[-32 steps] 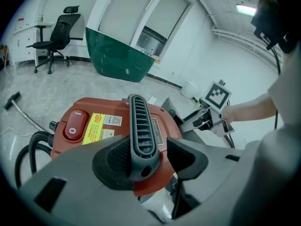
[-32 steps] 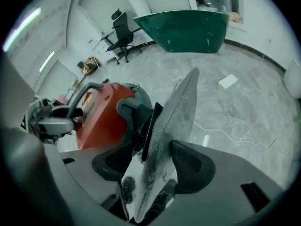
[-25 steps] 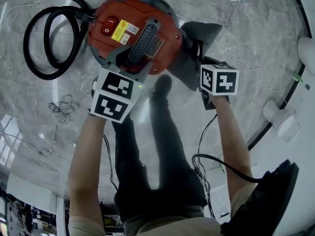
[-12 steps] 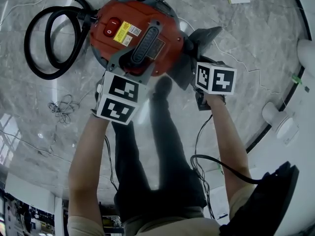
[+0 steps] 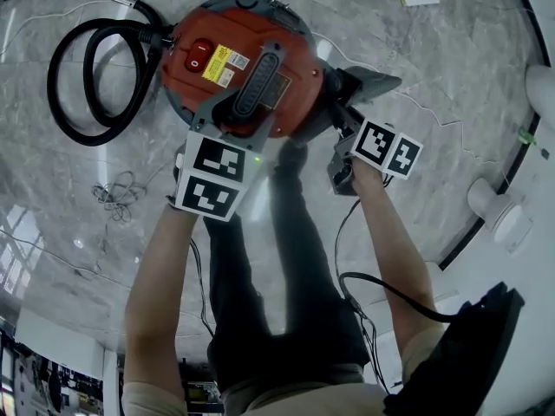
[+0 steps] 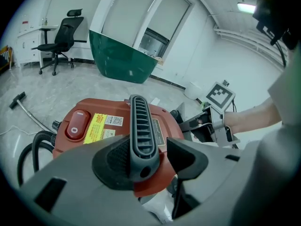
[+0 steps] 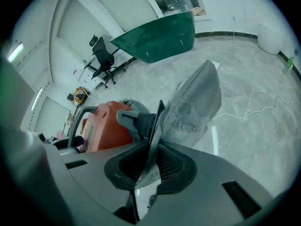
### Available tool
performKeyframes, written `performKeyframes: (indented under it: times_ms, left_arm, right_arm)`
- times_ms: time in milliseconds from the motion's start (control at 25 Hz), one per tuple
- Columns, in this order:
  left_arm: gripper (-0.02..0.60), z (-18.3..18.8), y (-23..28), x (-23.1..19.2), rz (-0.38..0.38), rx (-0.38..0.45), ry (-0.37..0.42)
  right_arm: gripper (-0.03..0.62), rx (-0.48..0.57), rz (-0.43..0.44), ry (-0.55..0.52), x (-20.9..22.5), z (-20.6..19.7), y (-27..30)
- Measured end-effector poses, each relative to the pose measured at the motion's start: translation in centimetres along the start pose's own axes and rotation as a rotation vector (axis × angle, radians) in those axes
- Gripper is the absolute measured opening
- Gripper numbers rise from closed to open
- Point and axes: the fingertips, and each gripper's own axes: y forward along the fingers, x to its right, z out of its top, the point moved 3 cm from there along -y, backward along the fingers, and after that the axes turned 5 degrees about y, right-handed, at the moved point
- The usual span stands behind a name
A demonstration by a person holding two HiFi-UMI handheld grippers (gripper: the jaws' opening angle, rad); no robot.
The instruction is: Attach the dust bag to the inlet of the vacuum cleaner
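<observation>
the left gripper [image 6: 148, 157] straddles the handle [image 6: 141, 126] atop the vacuum [image 5: 234, 50], one pad against it, the other a sliver clear, so not clamped. the inlet [image 7: 134, 120] juts from the vacuum's right side, and just right of it stands the bag [image 7: 195, 102], its stiff collar [image 7: 155, 124] edge-on, its grey body running off far right. the right gripper [image 7: 149, 166], the nearer one, is pinched tight on the collar's near end; the collar likely must turn and go left onto the inlet.

Bright, even light from a ceiling lamp [image 6: 247, 7]; pale glare on the glossy floor [image 5: 61, 241]; soft shadows; fisheye-bent edges, black corners; near foreground blurred.
</observation>
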Motion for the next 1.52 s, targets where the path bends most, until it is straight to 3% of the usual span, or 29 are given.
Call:
performKeyframes:
  times_ms: [240, 520, 680, 760, 920, 1040, 1360, 1520]
  left_arm:
    - [0.206, 0.0, -0.1, 0.0, 0.002, 0.009, 0.016]
    - [0.206, -0.2, 0.0, 0.0, -0.003, 0.004, 0.017]
    - [0.196, -0.1, 0.0, -0.1, 0.001, 0.003, 0.017]
    - [0.196, -0.1, 0.1, -0.2, 0.003, 0.002, 0.022]
    - [0.196, -0.4, 0.1, -0.2, 0.007, -0.004, 0.007]
    - [0.198, -0.4, 0.1, 0.1, -0.006, -0.008, 0.005]
    - [0.199, -0.8, -0.6, 0.1, 0.021, -0.010, -0.014]
    - [0.199, -0.9, -2.0, -0.3, 0.050, -0.022, -0.005]
  right_arm:
    - [0.067, -0.094, -0.138, -0.411, -2.0, 0.9, 0.4]
    - [0.091, -0.205, -0.139, -0.811, -2.5, 0.3, 0.6]
    - [0.097, -0.212, -0.115, -0.814, -2.4, 0.2, 0.6]
    - [0.106, -0.208, -0.112, -0.762, -2.4, 0.2, 0.7]
    - [0.113, -0.199, -0.029, -0.509, -1.7, 0.1, 0.7]
    - [0.177, -0.221, -0.003, -0.344, -0.2, 0.3, -0.3]
    - [0.204, -0.246, 0.008, -0.365, 1.4, 0.2, -1.6]
    - [0.204, -0.241, -0.025, -0.434, 0.9, 0.5, -1.6]
